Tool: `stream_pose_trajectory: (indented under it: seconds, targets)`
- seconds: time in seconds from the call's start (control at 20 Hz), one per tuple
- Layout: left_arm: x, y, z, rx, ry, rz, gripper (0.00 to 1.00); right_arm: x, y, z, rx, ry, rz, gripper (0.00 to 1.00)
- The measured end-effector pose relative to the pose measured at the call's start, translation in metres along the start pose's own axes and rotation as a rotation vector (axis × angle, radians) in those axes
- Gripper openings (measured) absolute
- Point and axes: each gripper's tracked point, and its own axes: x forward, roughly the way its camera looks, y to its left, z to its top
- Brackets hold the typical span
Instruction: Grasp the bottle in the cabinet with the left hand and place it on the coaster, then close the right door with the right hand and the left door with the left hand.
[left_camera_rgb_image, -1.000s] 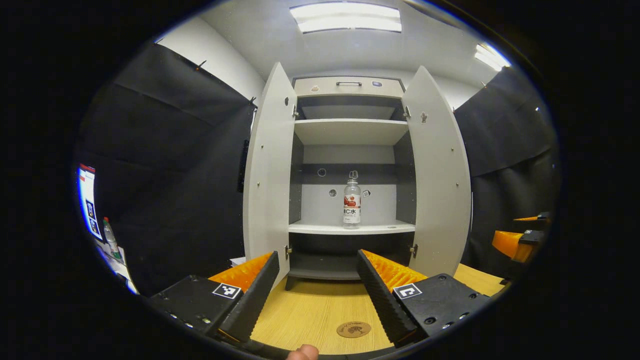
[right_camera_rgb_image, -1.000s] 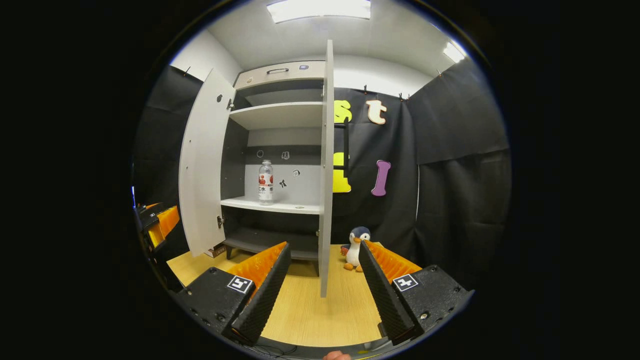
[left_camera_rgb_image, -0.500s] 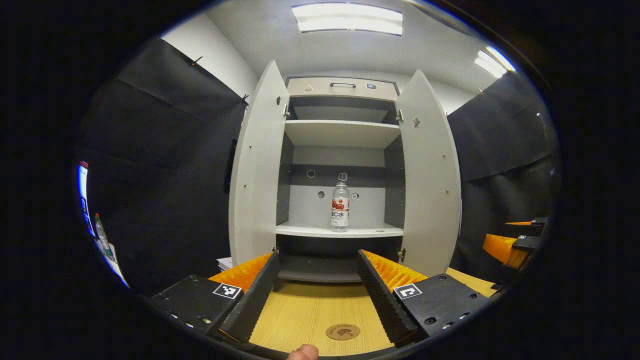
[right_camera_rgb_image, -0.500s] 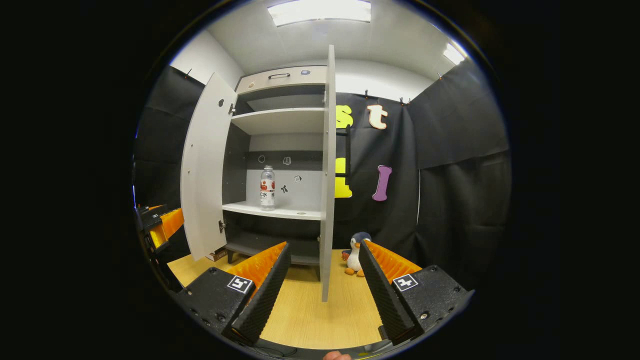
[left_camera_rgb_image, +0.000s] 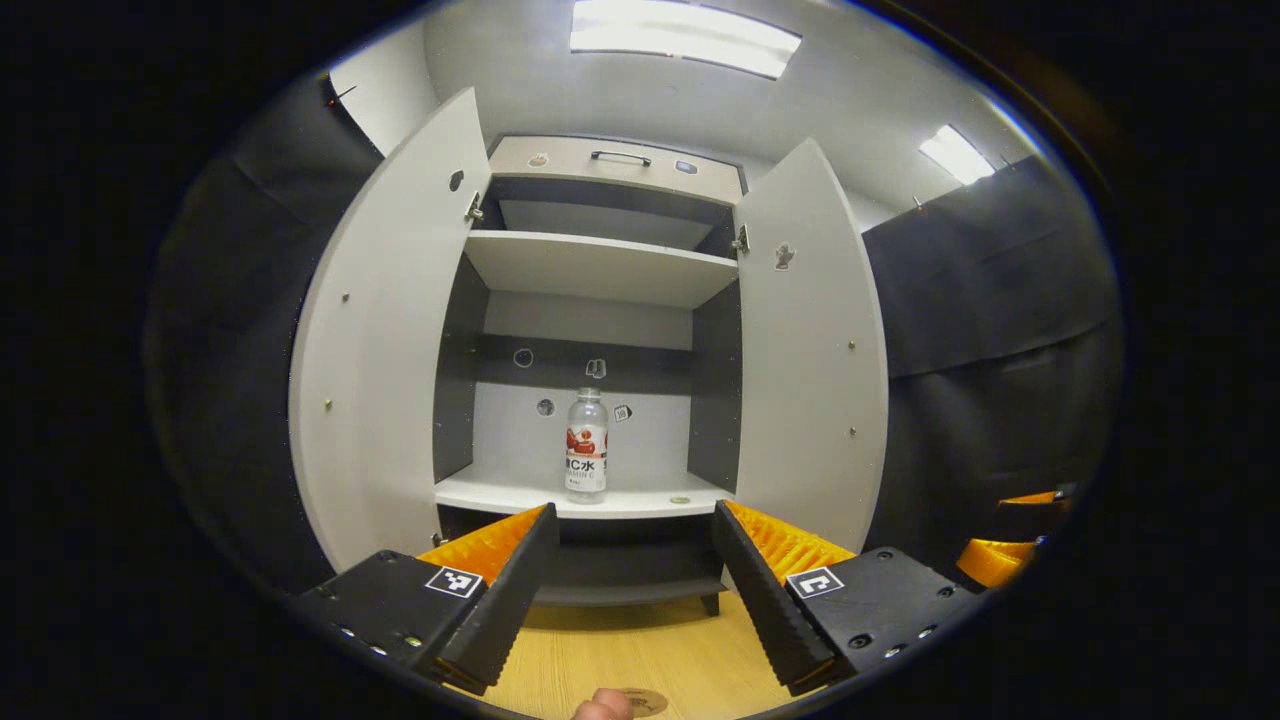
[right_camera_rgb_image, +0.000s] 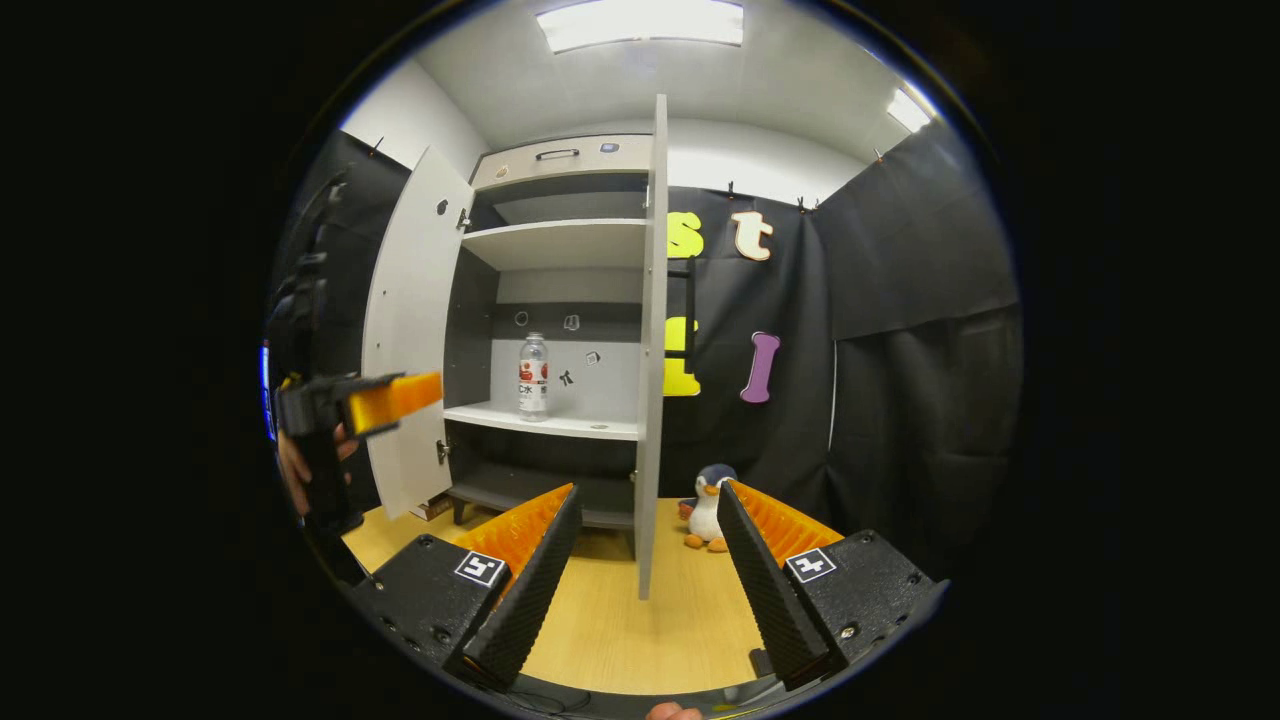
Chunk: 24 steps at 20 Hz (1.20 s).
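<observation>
- the cabinet (left_camera_rgb_image: 600, 270) stands on the wooden table (right_camera_rgb_image: 690, 610), white outside and dark grey within, with both doors swung wide open.
- in the left gripper view the left door (left_camera_rgb_image: 385, 340) and the right door (left_camera_rgb_image: 805, 350) flare out to either side of the shelves; in the right gripper view the right door (right_camera_rgb_image: 650, 340) is seen nearly edge-on.
- the middle shelf (left_camera_rgb_image: 520, 495) is white and carries the bottle; an upper shelf (left_camera_rgb_image: 600, 265) sits above it.
- the left gripper (left_camera_rgb_image: 630, 575) points straight at the open cabinet, its jaws spread wide with nothing between them; the bottle shows above the gap, well apart from the fingers.
- in the right gripper view the left gripper (right_camera_rgb_image: 385, 400) shows at the left edge, held by a hand (right_camera_rgb_image: 295, 470), in front of the left door.
- the right gripper (right_camera_rgb_image: 645, 560) hangs low over the table, jaws wide open and holding nothing, with the edge of the right door in line with the gap.
- a penguin plush toy (right_camera_rgb_image: 708, 505) stands on the table to the right of the right door.
- the bottle (left_camera_rgb_image: 586, 445) stands upright on the middle shelf, clear with a red and white label and a white cap, near the back wall.
- the coaster (left_camera_rgb_image: 645, 700), round and brown, lies on the table at the bottom edge of the left gripper view, partly cut off.
</observation>
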Motion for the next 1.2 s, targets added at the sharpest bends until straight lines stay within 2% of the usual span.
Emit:
stream_pose_trajectory:
  seconds: [0.1,0.15,0.2,0.45,0.6,0.9,1.2]
  targets:
    - [0.039,0.006,0.004,0.009,0.009,-0.010,0.95,-0.001,-0.006,0.000,0.005,0.005,-0.017,0.84]
    - [0.059,0.010,0.006,0.011,0.009,-0.010,0.99,-0.002,-0.011,0.000,0.007,0.007,-0.030,0.84]
    - [0.078,0.014,0.006,0.013,0.015,-0.007,0.95,-0.003,-0.015,-0.001,0.011,0.008,-0.043,0.84]
    - [0.164,0.040,-0.011,-0.023,0.060,0.017,0.95,0.000,-0.037,-0.005,0.023,0.026,-0.132,0.84]
    - [0.199,0.058,-0.015,-0.010,0.047,0.048,0.94,0.002,-0.049,-0.008,0.017,0.034,-0.178,0.84]
    - [0.259,0.069,-0.028,0.002,0.066,0.036,0.95,0.012,-0.063,-0.017,0.021,0.061,-0.238,0.84]
    - [0.305,0.087,-0.050,-0.005,0.128,0.098,0.95,0.006,-0.078,-0.022,0.050,0.085,-0.294,0.84]
